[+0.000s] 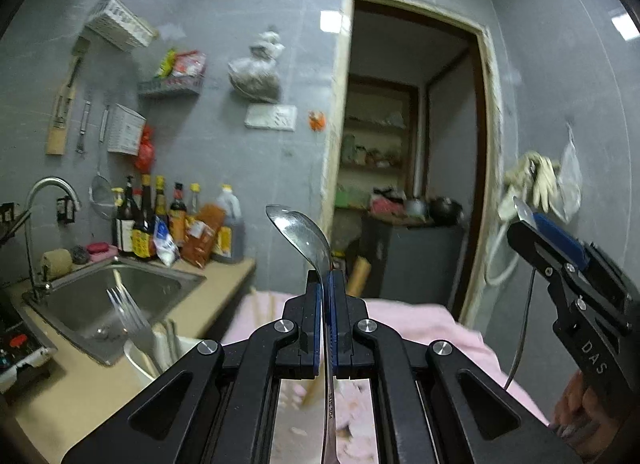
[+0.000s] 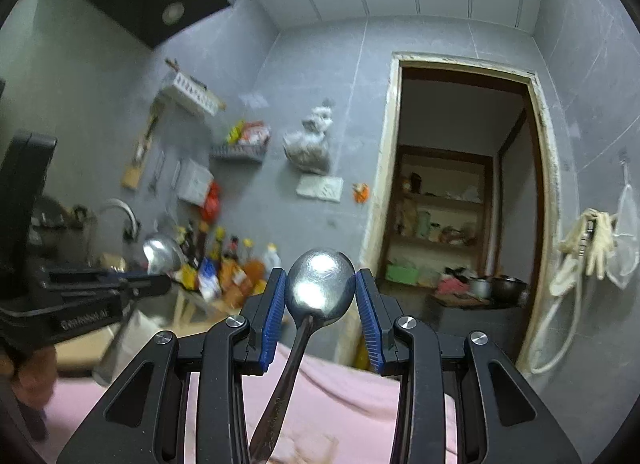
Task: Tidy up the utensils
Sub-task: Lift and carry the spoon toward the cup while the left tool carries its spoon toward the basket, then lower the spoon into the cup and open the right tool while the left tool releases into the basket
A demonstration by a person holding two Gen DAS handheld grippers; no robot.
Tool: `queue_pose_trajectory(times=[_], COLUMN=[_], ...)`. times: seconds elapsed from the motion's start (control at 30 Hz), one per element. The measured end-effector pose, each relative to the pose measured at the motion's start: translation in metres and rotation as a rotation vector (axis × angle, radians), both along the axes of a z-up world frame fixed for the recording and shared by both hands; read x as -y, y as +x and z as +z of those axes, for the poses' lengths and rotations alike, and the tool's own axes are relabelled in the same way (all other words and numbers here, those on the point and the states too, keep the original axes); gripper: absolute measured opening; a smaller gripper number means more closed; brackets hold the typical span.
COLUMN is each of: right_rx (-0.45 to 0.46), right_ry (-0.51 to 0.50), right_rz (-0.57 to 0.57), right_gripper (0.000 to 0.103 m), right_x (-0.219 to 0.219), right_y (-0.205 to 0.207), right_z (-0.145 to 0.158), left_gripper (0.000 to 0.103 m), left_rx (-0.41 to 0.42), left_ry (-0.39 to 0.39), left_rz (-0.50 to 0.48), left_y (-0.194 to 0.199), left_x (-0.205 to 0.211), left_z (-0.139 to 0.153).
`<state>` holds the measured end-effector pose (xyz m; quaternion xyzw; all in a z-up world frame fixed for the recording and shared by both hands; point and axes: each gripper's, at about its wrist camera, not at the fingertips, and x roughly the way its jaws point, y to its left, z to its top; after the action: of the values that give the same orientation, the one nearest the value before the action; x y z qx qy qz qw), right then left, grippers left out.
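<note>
Both hands hold spoons aloft over the pink cloth-covered surface [image 1: 420, 324], so the step in hand looks like carrying them to the white utensil holder [image 1: 140, 360] on the beige counter beside the steel sink [image 1: 100, 304], where a steel fork [image 1: 132, 316] already stands with what may be chopsticks. The left gripper [image 1: 325, 288] has its blue pads pressed tight on the neck of a polished steel spoon [image 1: 300, 232], bowl up and handle running down between the jaws. The right gripper [image 2: 321, 296] pinches a second, duller steel spoon [image 2: 320, 288] by the edges of its bowl, jaws set wide around it (a shallow, slippery hold). To do this well, lower the left spoon handle-first into the holder, clear of the fork tines, and keep the right one level and slow so the bowl does not swivel out. The holder's base and inside are cut off behind the left gripper's frame, both handle ends run out of view, and motion blur smears the fork and the counter clutter.
</note>
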<state>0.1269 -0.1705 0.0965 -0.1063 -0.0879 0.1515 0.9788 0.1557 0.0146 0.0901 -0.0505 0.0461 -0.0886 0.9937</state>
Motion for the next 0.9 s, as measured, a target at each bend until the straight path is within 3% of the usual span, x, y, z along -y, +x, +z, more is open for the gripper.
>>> queue_pose_trajectory(times=[0.33,0.43,0.9], right_rx=[-0.045,-0.061,-0.106], right_ry=[0.189,0.221,0.178], right_rz=[0.213,0.235,0.249], right_gripper=[0.033,0.033,0.033], right_x=[-0.047,-0.058,-0.083], right_y=[0.045,0.057,0.076], right_z=[0.026,0.023,-0.015], left_gripper=[0.002,0.002,0.002], left_rx=[-0.002,0.004,0.034], left_ry=[-0.167,-0.17,-0.21], left_rz=[0.072,0.116,0.178], left_y=[0.031,0.035,0.045], left_x=[-0.075,-0.087,-0.109], left_z=[0.027,0.024,0.008])
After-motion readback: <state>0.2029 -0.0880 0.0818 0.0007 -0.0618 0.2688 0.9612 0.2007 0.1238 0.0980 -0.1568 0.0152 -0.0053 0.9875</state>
